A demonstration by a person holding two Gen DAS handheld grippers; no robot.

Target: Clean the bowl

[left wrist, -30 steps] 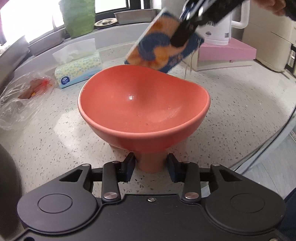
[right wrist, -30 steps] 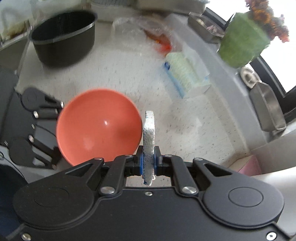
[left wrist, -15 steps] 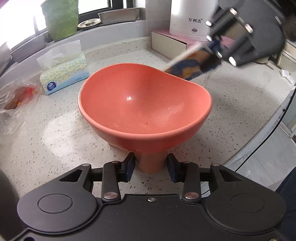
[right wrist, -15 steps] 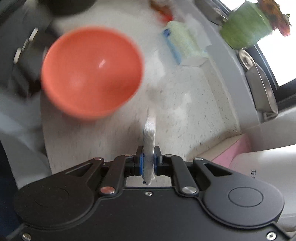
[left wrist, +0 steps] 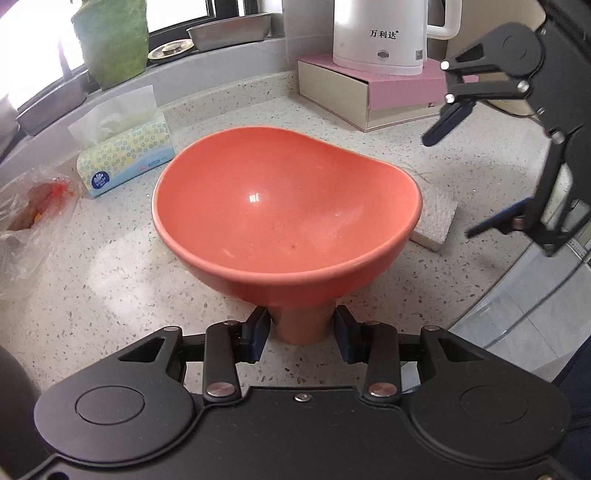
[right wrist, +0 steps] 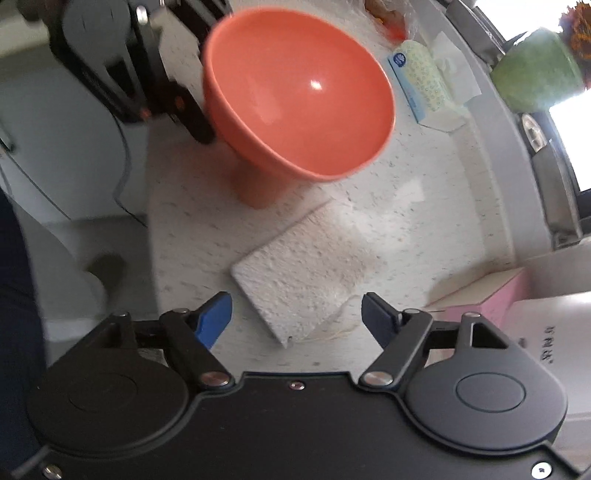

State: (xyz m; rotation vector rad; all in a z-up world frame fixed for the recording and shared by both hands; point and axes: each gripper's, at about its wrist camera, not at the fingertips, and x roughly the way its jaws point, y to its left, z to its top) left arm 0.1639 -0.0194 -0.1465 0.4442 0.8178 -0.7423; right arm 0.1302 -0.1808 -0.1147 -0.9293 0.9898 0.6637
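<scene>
Both grippers are over a speckled counter [left wrist: 110, 280]. The left gripper [left wrist: 301, 334] has its two blue pads pressed on the round foot of the orange bowl [left wrist: 286, 206], one pad on each side, so it holds the bowl by its foot. The bowl stands upright on the counter, and its inside looks shiny.

The right gripper [right wrist: 296, 314] has just been opening its jaws, and now they stand wide apart with nothing pinched between them. A white sponge [right wrist: 303, 280] lies flat on the counter right below and between the two blue fingers, but they do not touch it. The sponge sits just beside the bowl, close to its foot. From the left wrist view, the sponge [left wrist: 436, 218] peeks out behind the bowl's rim, and the right gripper [left wrist: 469, 177] hangs in the air near it.

Farther back on the counter is a tissue box [left wrist: 125, 158], well apart from the bowl. A white kettle [left wrist: 384, 35] stands on a pink box [left wrist: 399, 96]. A clear plastic bag [left wrist: 33, 210] lies at the left side. A green pot [left wrist: 112, 40] sits by the window.
</scene>
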